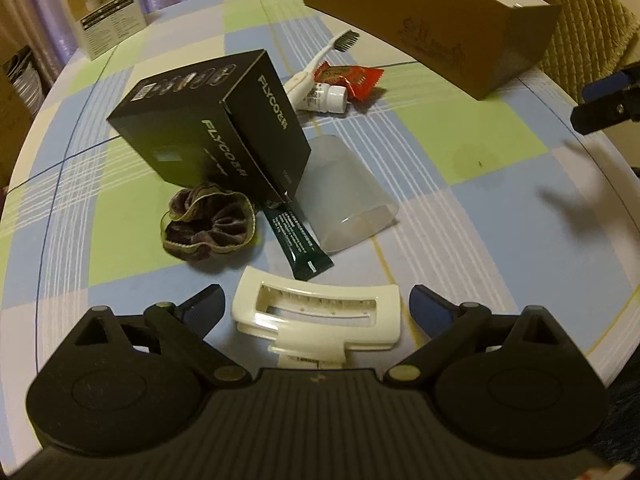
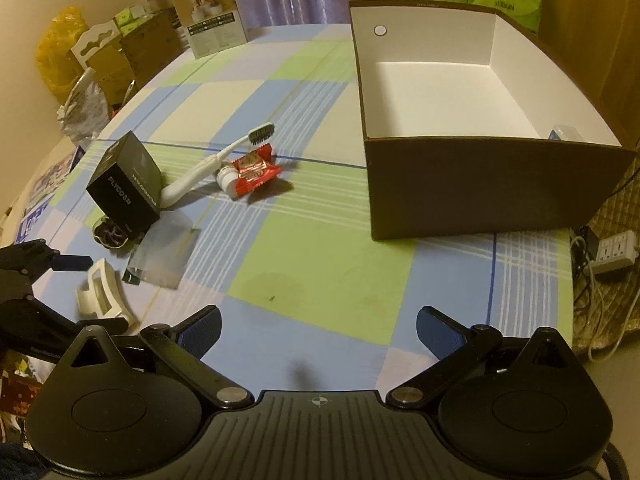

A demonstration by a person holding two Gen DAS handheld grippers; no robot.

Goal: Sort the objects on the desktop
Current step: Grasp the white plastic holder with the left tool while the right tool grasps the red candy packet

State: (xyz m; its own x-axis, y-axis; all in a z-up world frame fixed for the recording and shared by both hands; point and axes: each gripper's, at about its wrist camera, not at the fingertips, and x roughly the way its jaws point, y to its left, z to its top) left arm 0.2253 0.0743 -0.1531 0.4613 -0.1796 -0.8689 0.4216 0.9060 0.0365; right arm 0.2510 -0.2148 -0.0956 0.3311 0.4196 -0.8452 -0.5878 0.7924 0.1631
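Between the spread fingers of the left claw (image 1: 316, 304) lies a cream-white hair clip (image 1: 316, 318), a curved plastic frame with a long slot and small teeth inside; neither finger touches it. Just beyond it on the checked bench (image 1: 500, 216) sit a brown ruffled scrunchie (image 1: 208, 226), a dark green tube (image 1: 298, 244) with fine white print too small to read, and a frosted clear cup (image 1: 348, 196) on its side. A black carton (image 1: 208, 128) behind them reads "FLYCO" on two faces. Farther off lie a white toothbrush (image 1: 320, 64), a small white bottle (image 1: 326, 96) and a red snack packet (image 1: 352, 78). The right claw (image 2: 318, 328) hangs released over bare cloth, with an open brown box (image 2: 480, 188), white inside, at far right.
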